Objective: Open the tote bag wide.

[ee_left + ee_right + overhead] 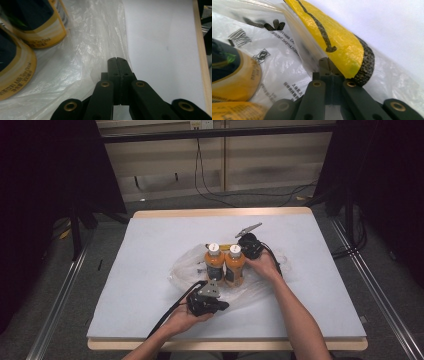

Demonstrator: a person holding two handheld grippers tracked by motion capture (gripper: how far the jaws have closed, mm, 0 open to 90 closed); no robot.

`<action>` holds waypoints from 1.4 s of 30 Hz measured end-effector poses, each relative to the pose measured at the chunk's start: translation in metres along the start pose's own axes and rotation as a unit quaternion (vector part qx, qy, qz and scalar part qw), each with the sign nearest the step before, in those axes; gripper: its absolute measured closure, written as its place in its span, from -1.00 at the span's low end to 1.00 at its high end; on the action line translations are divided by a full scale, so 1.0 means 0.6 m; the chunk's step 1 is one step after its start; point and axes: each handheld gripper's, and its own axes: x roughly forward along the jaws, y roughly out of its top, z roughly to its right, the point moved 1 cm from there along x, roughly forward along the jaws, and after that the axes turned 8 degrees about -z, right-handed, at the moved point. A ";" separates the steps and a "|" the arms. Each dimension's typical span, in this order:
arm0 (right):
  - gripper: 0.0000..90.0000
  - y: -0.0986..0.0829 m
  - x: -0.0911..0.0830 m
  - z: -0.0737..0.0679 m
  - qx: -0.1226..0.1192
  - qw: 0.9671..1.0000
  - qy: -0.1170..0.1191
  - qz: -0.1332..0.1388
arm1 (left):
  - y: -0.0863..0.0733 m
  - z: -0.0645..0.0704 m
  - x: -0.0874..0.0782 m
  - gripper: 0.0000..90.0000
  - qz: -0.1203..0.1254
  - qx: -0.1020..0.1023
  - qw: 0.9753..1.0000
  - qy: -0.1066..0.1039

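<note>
Both tongs pinching the plastic bag [182, 265], centre of the counter [150, 240]. Left tongs [116, 61] clamped on a film fold at mid-frame; right tongs [327, 62] clamped on film beside the yellow printed panel [337, 45]. To do it well, I'd lift both edges evenly and outward, slowly, so the film doesn't tear or tip the load. Contents: two orange bottles [225, 265], upright, touching, white caps, standing on the bag film at frame centre.
</note>
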 end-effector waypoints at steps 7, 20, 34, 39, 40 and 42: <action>1.00 0.019 0.009 0.009 -0.002 1.000 -0.028 -0.006 | 0.000 0.003 -0.002 1.00 -0.008 0.004 1.000 -0.012; 1.00 0.035 0.020 0.023 0.006 0.999 -0.037 0.000 | 0.001 0.018 -0.005 1.00 -0.019 0.018 1.000 -0.012; 1.00 0.056 0.031 0.039 0.019 0.998 -0.057 -0.002 | 0.002 0.026 -0.004 1.00 -0.015 0.019 0.999 -0.028; 1.00 0.064 0.036 0.045 0.025 0.997 -0.069 -0.001 | 0.005 0.023 -0.003 1.00 -0.018 0.023 0.999 -0.025; 1.00 0.065 0.037 0.047 0.024 0.998 -0.066 0.001 | 0.006 0.020 -0.002 1.00 -0.015 0.020 0.999 -0.020; 1.00 0.066 0.038 0.048 0.024 0.997 -0.067 0.002 | 0.006 0.014 -0.001 1.00 -0.016 0.010 1.000 -0.022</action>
